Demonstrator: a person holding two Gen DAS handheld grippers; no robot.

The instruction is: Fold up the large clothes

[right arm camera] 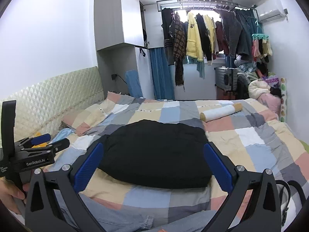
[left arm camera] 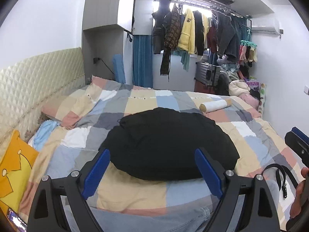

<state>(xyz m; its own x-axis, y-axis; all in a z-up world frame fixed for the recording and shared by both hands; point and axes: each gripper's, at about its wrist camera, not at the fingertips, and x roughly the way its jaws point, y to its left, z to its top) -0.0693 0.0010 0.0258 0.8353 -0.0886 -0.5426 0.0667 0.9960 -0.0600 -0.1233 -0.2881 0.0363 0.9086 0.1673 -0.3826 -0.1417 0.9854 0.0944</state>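
Black and already squared into a thick bundle, the folded garment [left arm camera: 170, 145] lies on the patchwork quilt [left arm camera: 256, 145] in the middle of the bed, its near edge just ahead of my two grippers; neither one touches it. My left gripper [left arm camera: 152, 171] has its blue fingers [left arm camera: 97, 171] spread wide with nothing between them, hanging above the quilt's near edge; my right gripper [right arm camera: 154, 167] is spread just as wide and just as empty (from its own camera the bundle sits framed between the two pads). In the right wrist view I can also see the left gripper from the side at the far left, my hand [right arm camera: 11, 195] wrapped round its handle.

Beyond the garment, a white roll [left arm camera: 214, 105] with tan ends lies on the quilt towards the far right corner, well apart from the bundle; a black strap [left arm camera: 281, 176] curls on the quilt near my right side. Light blue denim [left arm camera: 154, 220] lies across the bottom of both views, under the grippers. Against the cream quilted headboard [left arm camera: 38, 77] on the left sits a yellow cushion [left arm camera: 15, 172]; coats hang on a rack [right arm camera: 195, 0] at the far wall.
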